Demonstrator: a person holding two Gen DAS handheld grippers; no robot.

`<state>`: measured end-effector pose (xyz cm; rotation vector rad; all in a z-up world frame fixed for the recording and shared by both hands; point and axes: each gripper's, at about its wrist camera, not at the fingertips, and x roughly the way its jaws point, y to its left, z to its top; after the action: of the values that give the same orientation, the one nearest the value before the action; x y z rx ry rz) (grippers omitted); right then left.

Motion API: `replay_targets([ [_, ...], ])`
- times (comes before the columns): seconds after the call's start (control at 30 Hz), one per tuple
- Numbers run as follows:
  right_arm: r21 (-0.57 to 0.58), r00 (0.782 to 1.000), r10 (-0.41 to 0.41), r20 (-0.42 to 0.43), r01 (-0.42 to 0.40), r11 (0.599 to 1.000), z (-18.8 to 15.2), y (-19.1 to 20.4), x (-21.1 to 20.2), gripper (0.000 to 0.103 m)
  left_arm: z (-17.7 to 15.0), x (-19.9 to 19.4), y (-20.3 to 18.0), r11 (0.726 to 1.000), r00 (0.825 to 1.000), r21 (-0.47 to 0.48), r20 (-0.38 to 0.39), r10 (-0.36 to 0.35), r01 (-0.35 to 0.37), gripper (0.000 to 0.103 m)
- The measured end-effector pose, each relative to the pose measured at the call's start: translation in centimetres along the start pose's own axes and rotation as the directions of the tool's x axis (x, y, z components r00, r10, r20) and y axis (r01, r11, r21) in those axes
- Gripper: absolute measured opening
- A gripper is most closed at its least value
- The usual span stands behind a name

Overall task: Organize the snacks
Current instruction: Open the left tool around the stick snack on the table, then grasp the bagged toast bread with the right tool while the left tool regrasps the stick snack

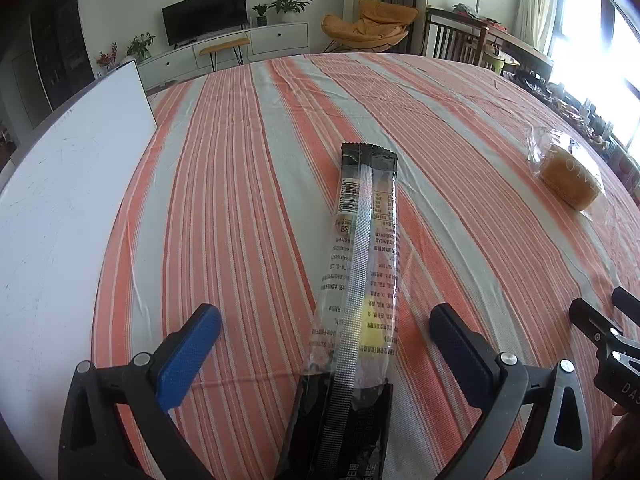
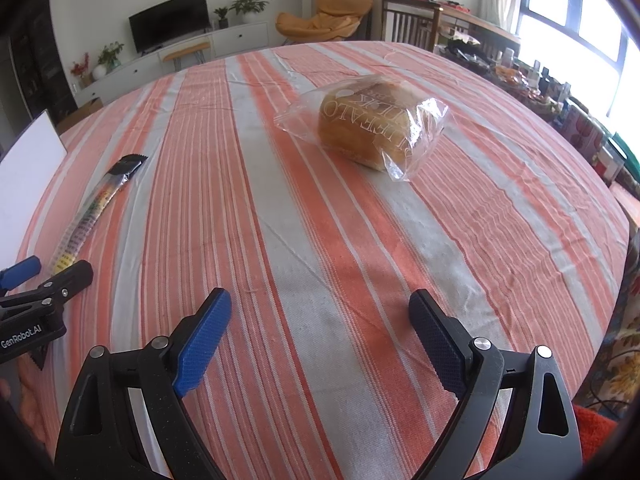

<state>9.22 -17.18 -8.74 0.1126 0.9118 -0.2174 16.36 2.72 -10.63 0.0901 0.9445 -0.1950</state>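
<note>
Snack stick: long clear wrapper w/ black ends, printed text, barcode.

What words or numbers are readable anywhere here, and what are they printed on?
"GenRobot.AI": on the left tool's black body, seen from the right wrist view.
"DA": cut off, on the right tool's body.
"UFFALO", upside down and partly hidden: on the bread bag.
Long snack packet: barcode digits and small print, too small to read.

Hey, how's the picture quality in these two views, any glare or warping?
Left wrist view: window blown out white at right, table edge bowed by fisheye. Right wrist view: window overexposed too, glare on the bread bag, dark vignette at corners.
</note>
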Motion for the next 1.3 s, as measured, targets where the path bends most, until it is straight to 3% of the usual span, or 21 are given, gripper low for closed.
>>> replay_targets([
  [0.1,0.018,0.998,0.057,-0.002,-0.057,0.998,0.0,-0.4,-0.3,0.092,0.0,0.0,0.0,1.000,1.000,0.000,0.000,0.000,0.000,0.103],
  [0.17,0.096,0.976,0.216,0.035,-0.218,0.971,0.7,-2.3,-1.8,0.089,0.0,0.0,0.0,1.000,1.000,0.000,0.000,0.000,0.000,0.103],
  [0.2,0.128,0.964,0.253,0.081,-0.262,0.957,1.2,-3.6,-2.9,0.090,0.0,0.0,0.0,1.000,1.000,0.000,0.000,0.000,0.000,0.103],
  [0.3,0.114,0.949,0.233,0.213,-0.261,0.959,4.8,-7.5,-5.7,0.091,0.0,0.0,0.0,1.000,1.000,0.000,0.000,0.000,0.000,0.103],
  [0.37,0.068,0.937,0.253,0.241,-0.276,0.959,8.2,-9.9,-6.1,0.091,0.0,0.0,0.0,1.000,1.000,0.000,0.000,0.000,0.000,0.103],
  [0.43,0.003,0.934,0.305,0.189,-0.311,0.950,11.8,-11.4,-4.9,0.091,0.0,0.0,0.0,1.000,1.000,0.000,0.000,0.000,0.000,0.103],
  [0.5,-0.086,0.935,0.346,0.082,-0.339,0.937,15.0,-11.7,-2.5,0.091,0.0,0.0,0.0,1.000,1.000,0.000,0.000,0.000,0.000,0.103],
  [0.6,-0.208,0.933,0.356,-0.043,-0.357,0.911,17.2,-10.4,1.2,0.091,0.0,0.0,0.0,1.000,1.000,0.000,0.000,0.000,0.000,0.103],
  [0.73,-0.364,0.946,0.270,-0.180,-0.319,0.875,16.4,-7.4,6.4,0.091,0.0,0.0,0.0,1.000,1.000,0.000,-0.001,0.000,0.000,0.103],
  [0.8,-0.394,0.921,0.290,-0.260,-0.375,0.839,15.0,-6.1,8.1,0.092,0.0,0.0,0.0,1.000,1.000,0.000,0.000,0.000,0.000,0.103],
  [0.87,-0.471,0.939,0.182,-0.292,-0.307,0.827,13.5,-4.7,9.8,0.090,0.0,0.0,0.0,1.000,1.000,0.000,0.000,0.000,0.000,0.103],
  [0.93,-0.419,0.936,0.213,-0.279,-0.318,0.850,13.3,-5.4,9.8,0.082,0.0,-0.1,0.0,1.000,1.000,-0.001,0.000,-0.002,0.002,0.103],
  [1.03,-0.313,0.953,0.207,-0.222,-0.270,0.911,13.5,-7.1,8.2,0.075,0.3,0.0,-0.1,1.000,1.000,0.019,-0.021,-0.020,0.021,0.102],
  [1.07,-0.264,0.954,0.227,-0.196,-0.274,0.925,13.4,-7.8,7.2,0.074,0.3,-0.1,0.0,0.999,0.999,0.025,-0.028,-0.031,0.032,0.098],
  [1.13,-0.186,0.950,0.270,-0.157,-0.297,0.937,12.7,-8.7,5.1,0.074,0.4,-0.8,0.1,0.999,0.999,0.038,-0.005,-0.032,0.032,0.066],
  [1.17,-0.155,0.944,0.296,-0.147,-0.317,0.936,12.3,-9.0,4.0,0.074,0.6,-1.1,0.4,0.998,0.999,0.036,-0.002,-0.048,0.048,0.035],
  [1.2,-0.128,0.936,0.324,-0.139,-0.342,0.931,11.7,-9.2,3.0,0.074,0.7,-1.4,0.7,0.998,0.998,0.018,-0.006,-0.061,0.061,0.024],
  [1.3,-0.059,0.909,0.396,-0.130,-0.405,0.912,9.7,-9.4,0.5,0.074,0.3,-2.6,2.2,0.986,0.989,-0.080,0.003,-0.145,0.145,0.015],
])
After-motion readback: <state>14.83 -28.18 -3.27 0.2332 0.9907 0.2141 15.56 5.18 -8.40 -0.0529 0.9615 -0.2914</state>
